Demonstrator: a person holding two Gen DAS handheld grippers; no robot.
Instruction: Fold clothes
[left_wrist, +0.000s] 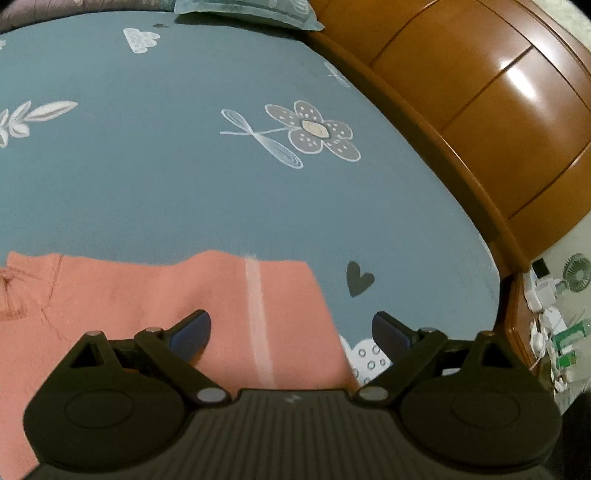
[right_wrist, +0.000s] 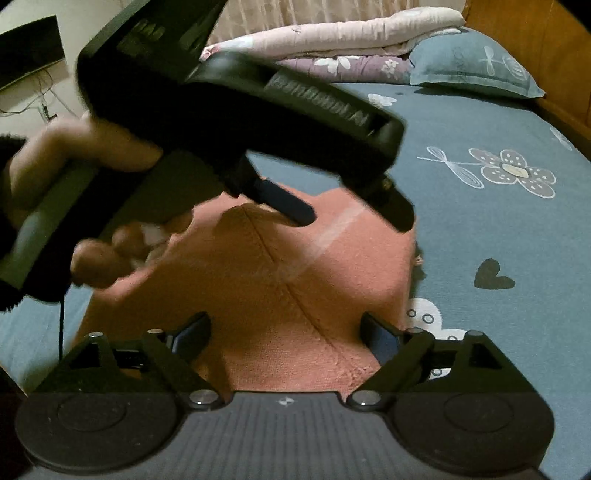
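Two grippers over the bed, and both are spread wide with nothing between their fingers! From the left wrist camera, the left gripper (left_wrist: 291, 328) hangs above the pink garment (left_wrist: 155, 302), which lies flat on the blue-grey bedsheet (left_wrist: 166, 184); a pale stripe (left_wrist: 258, 314) runs down the cloth between the open fingers. One finger sits over the pink fabric, the other over the sheet just past the garment's edge, near a dark printed heart (left_wrist: 359, 277). Whether the tips touch the cloth, I cannot tell. A big printed flower (left_wrist: 314, 131) sits further up the sheet, and the wooden headboard (left_wrist: 498, 110) curves along the right side.

Over to the right wrist camera: the right gripper (right_wrist: 286, 332) is released too, poised over the near end of the garment, a seam (right_wrist: 295, 288) running up the fabric. Beyond it, blurred, a hand (right_wrist: 66, 177) grips the handle of the left gripper, whose fingers (right_wrist: 291, 206) point down at the far part of the cloth. Folded quilts (right_wrist: 332, 48) and a pillow (right_wrist: 476, 62) lie at the head of the bed
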